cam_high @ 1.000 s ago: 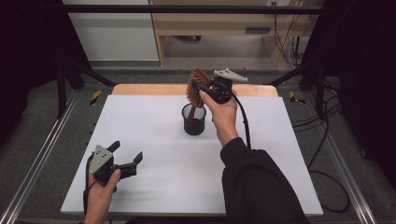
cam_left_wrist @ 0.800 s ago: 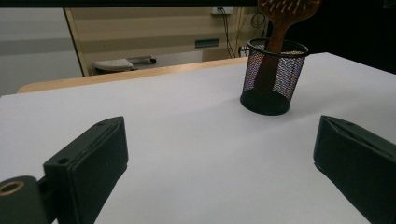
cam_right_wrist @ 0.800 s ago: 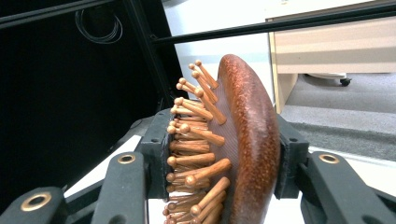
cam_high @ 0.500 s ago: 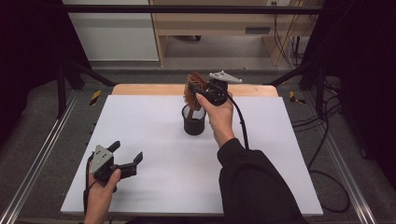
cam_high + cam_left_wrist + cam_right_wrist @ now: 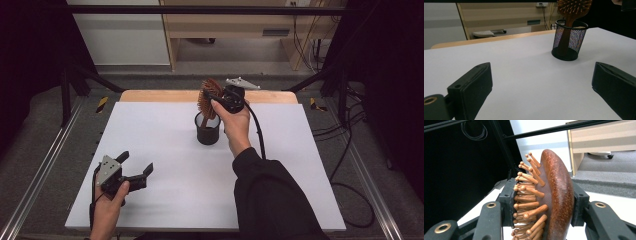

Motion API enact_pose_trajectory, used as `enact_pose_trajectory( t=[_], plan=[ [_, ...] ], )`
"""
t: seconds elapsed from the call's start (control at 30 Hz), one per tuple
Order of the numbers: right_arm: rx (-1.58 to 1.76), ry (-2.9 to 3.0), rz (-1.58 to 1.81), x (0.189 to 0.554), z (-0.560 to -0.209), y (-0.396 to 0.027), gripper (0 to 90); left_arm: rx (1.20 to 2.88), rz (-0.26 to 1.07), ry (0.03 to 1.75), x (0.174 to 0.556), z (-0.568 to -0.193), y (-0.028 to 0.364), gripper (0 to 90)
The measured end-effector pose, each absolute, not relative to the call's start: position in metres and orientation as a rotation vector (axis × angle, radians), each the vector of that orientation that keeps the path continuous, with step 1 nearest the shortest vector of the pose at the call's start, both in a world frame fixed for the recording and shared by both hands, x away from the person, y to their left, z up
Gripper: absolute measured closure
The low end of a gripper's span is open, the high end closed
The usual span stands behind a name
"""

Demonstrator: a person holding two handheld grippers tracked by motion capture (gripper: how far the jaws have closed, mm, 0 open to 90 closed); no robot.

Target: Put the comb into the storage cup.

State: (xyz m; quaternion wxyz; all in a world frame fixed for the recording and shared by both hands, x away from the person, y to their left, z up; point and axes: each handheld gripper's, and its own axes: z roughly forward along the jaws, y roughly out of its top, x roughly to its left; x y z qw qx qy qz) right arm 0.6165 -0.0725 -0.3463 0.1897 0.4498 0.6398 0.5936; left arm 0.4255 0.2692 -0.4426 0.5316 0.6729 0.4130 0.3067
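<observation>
A white rectangular table top (image 5: 150,135) with a light wooden far edge (image 5: 160,95) stands on grey carpet floor (image 5: 50,150). Behind it are a pale wooden desk (image 5: 250,22) and a white wall panel (image 5: 120,40). Black curtains (image 5: 30,60) hang at both sides.

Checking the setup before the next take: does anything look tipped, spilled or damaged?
Nothing stands out. The mesh cup stands upright on the table, the hairbrush looks intact with its handle in the cup, clamped by the right gripper.

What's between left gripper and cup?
Nothing: bare white table between the left gripper and the cup, in the high view and the left gripper view.
</observation>
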Motion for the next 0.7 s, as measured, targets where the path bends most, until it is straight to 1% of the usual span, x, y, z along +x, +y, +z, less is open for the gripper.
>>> enact_pose_trajectory(
  t=[0.4,0.7],
  plan=[
    [1.294,1.803,1.64,0.633,-0.349,-0.076,48.8,1.606,0.729,0.985,0.425,-0.443,0.27,3.5],
    [1.294,1.828,1.627,0.639,-0.348,-0.077,47.7,1.603,0.726,0.986,0.426,-0.443,0.27,3.5]
  ],
)
